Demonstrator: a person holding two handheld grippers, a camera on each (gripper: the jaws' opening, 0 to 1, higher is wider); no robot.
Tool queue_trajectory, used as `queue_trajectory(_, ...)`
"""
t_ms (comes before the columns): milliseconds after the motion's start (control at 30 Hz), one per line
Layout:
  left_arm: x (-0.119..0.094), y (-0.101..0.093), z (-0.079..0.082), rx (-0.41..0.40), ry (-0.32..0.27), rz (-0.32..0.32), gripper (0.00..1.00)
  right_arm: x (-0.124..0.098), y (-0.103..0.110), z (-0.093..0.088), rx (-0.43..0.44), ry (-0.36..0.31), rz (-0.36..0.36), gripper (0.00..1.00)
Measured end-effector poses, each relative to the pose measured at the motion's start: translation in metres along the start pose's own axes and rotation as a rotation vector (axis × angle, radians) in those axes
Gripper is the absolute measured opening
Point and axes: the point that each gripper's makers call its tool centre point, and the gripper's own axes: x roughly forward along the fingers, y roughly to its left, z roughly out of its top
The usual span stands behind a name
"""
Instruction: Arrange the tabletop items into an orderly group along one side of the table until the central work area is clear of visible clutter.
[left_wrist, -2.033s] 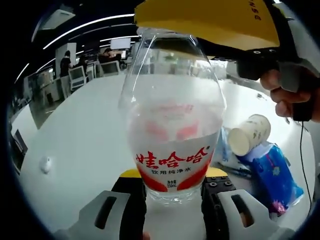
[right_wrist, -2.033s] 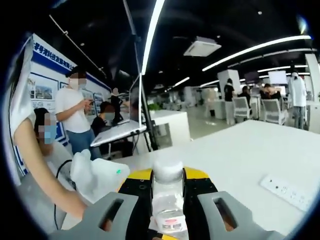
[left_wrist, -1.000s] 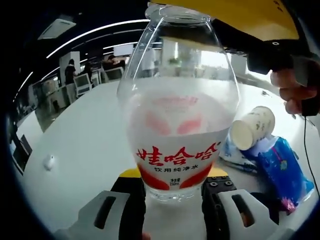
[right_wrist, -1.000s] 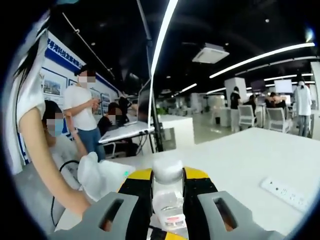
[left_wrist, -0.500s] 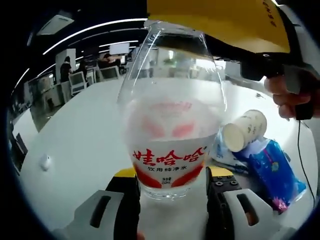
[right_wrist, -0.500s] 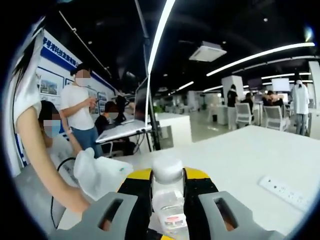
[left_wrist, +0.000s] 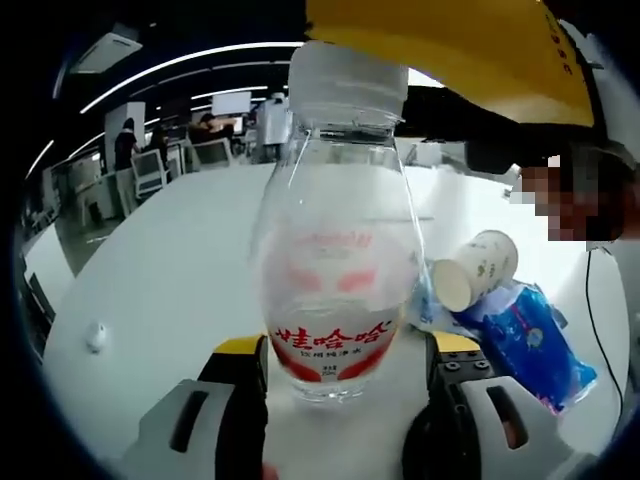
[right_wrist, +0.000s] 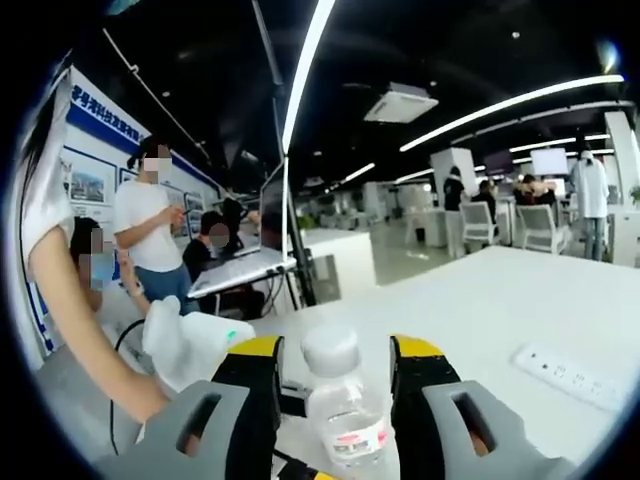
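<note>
A clear water bottle with a red and white label and a white cap stands upright on the white table. My left gripper is open, its jaws standing off either side of the bottle's base. My right gripper is open too, with a gap between each jaw and the bottle's cap. The right gripper's yellow body hangs over the cap in the left gripper view.
A paper cup lies on its side against a blue tissue pack right of the bottle. A small white object sits at the left. A power strip lies on the table. People stand and sit near a laptop.
Both grippers were shut on the bottle, left at the base, right at the cap. Both have since spread their jaws. The left gripper view has drawn back a little.
</note>
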Motion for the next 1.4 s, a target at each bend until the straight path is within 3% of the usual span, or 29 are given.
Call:
queue_trajectory(300, -0.015, -0.002, 0.002, 0.014, 0.004, -0.007, 0.67, -0.02, 0.007, 0.001, -0.016, 0.018, -0.012, 0.44)
queue_trajectory(733, -0.034, -0.006, 0.006, 0.05, 0.025, -0.021, 0.77, -0.047, 0.016, -0.014, -0.024, 0.096, -0.057, 0.64)
queue_trajectory(1400, -0.061, -0.015, 0.011, 0.067, 0.032, -0.021, 0.8, -0.097, 0.02, -0.011, -0.013, 0.096, -0.134, 0.66)
